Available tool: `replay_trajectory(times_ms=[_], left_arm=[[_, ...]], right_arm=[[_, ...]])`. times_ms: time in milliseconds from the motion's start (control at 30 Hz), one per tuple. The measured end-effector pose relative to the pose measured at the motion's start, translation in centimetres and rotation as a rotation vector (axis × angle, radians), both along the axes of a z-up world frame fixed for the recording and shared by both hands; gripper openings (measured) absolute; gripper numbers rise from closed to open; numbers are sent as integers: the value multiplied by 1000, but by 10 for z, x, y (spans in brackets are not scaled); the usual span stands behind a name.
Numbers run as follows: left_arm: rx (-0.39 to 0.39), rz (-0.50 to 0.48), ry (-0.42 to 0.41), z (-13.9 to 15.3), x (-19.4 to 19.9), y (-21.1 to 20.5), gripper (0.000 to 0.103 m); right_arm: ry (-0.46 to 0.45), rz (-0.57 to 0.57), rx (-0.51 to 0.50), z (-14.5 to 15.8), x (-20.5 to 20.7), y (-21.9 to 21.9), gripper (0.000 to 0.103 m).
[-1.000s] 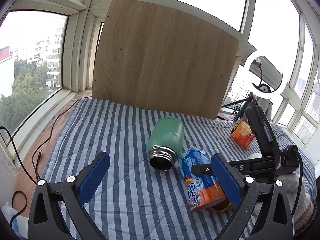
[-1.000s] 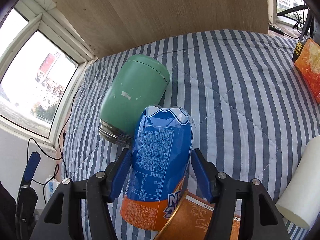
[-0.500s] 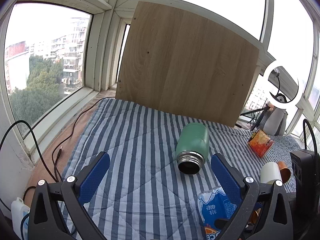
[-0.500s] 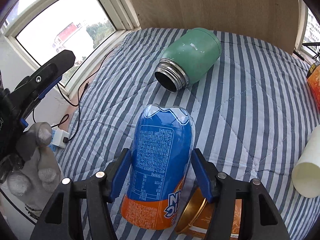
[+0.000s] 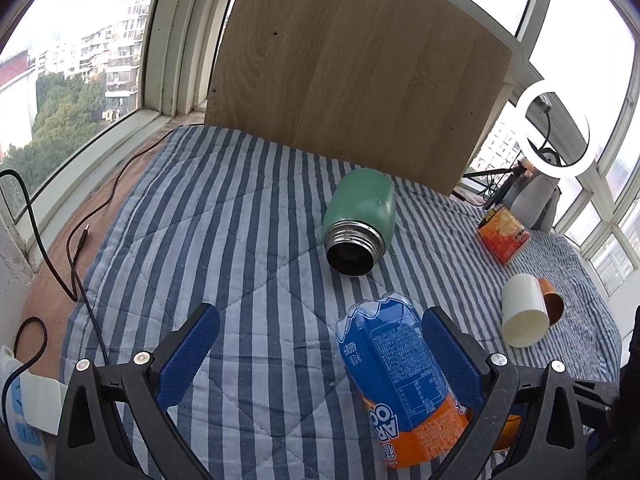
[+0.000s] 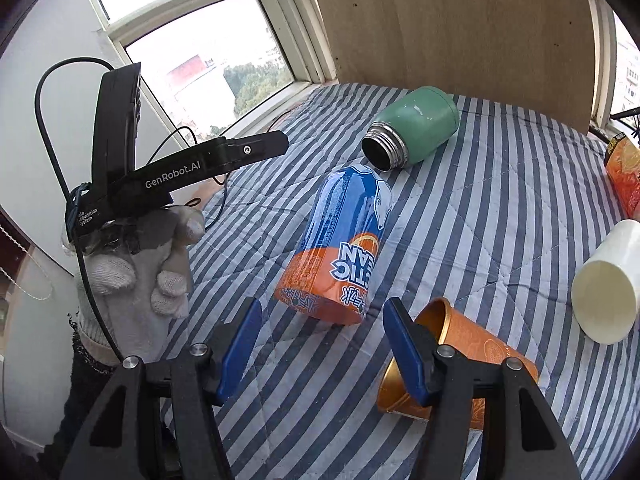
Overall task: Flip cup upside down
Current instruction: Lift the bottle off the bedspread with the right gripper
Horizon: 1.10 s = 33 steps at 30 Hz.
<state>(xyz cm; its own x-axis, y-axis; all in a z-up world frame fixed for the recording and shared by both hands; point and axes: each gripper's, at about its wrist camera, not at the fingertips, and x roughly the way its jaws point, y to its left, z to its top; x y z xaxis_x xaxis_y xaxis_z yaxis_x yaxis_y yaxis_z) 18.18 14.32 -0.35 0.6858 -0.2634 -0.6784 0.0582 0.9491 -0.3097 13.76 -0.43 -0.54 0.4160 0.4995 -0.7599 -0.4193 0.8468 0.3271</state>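
- Blue/orange cup (image 6: 340, 248) standing mouth-down on the striped quilt (image 6: 480, 200), roughly mid-quilt, print reading upside down; slightly tilted in both views.
- Right gripper (image 6: 322, 344) wide open, holding nothing, blue pads just short of the cup's rim, not touching.
- Left gripper (image 5: 320, 354) also spread wide, nothing held; cup (image 5: 396, 384) sits close by its right pad, contact hard to tell. Gloved hand (image 6: 148, 264) on its handle in the right wrist view.
- Green flask (image 6: 412, 132) on its side just behind the cup, open steel mouth facing it, toward the quilt's far edge by the wood board (image 5: 360, 60).
- Copper cup (image 6: 460, 364) lying on its side right beside the right gripper's right finger, white cup (image 6: 608, 284) on its side further right, near the quilt's right edge.
- Orange snack pack (image 5: 504, 232) near the far right corner.
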Motion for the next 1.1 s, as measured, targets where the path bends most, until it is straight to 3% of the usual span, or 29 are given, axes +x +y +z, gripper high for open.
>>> replay_trajectory(times_ms=[200, 300, 533, 633, 833, 1100], left_arm=[[-9, 73, -78, 22, -21, 17, 102], [-12, 113, -100, 31, -38, 38, 102], [-4, 138, -139, 41, -65, 69, 102], [-25, 146, -140, 40, -68, 78, 102], [-33, 131, -131, 37, -72, 74, 102], [-18, 23, -143, 45, -88, 20, 102]], right_arm=[[66, -45, 3, 0, 33, 4, 59], [158, -50, 22, -13, 66, 13, 60], [220, -69, -102, -31, 118, 52, 61], [188, -72, -148, -30, 118, 64, 60], [120, -45, -58, -1, 85, 65, 59], [52, -57, 75, 47, 21, 1, 59]])
